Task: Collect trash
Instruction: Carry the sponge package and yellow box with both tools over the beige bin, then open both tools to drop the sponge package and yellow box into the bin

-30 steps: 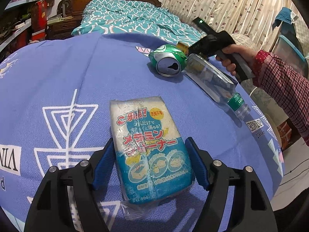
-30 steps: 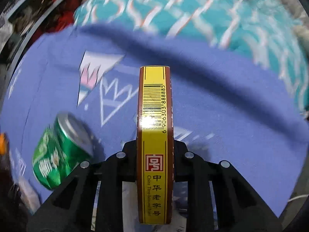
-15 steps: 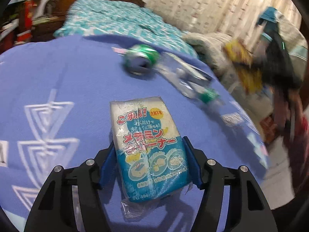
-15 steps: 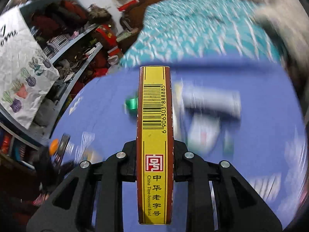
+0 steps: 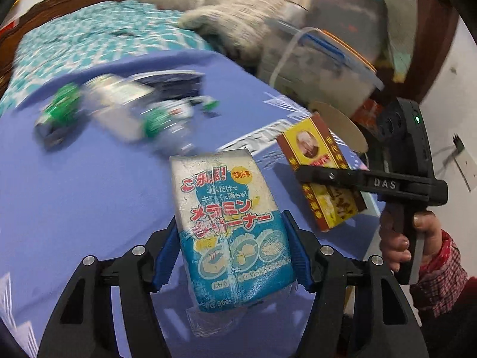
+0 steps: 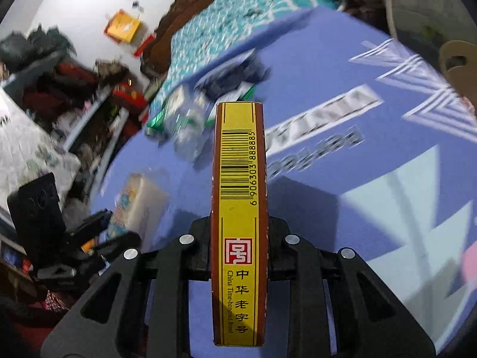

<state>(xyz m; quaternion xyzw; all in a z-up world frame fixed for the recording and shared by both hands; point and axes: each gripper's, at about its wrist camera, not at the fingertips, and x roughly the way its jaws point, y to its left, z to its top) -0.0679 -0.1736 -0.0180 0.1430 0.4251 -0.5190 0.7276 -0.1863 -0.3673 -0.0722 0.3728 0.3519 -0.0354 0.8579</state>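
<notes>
Both pieces now ride clear of the desk (image 5: 74, 197): left hand-held gripper (image 5: 229, 256) clamps the sponge packet (image 5: 229, 223), right hand-held gripper (image 6: 238, 256) grips the yellow box (image 6: 238, 208); a bin comes next.

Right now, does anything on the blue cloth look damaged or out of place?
Too blurred to judge damage: a green can and a clear bottle lie tipped on the blue cloth. The sponge pack and the yellow box are each gripped, nothing spilled.

1 sponge pack (image 5: 232, 232), 1 box (image 5: 322, 170), 1 can (image 5: 56, 113), 1 bottle (image 5: 143, 116).
</notes>
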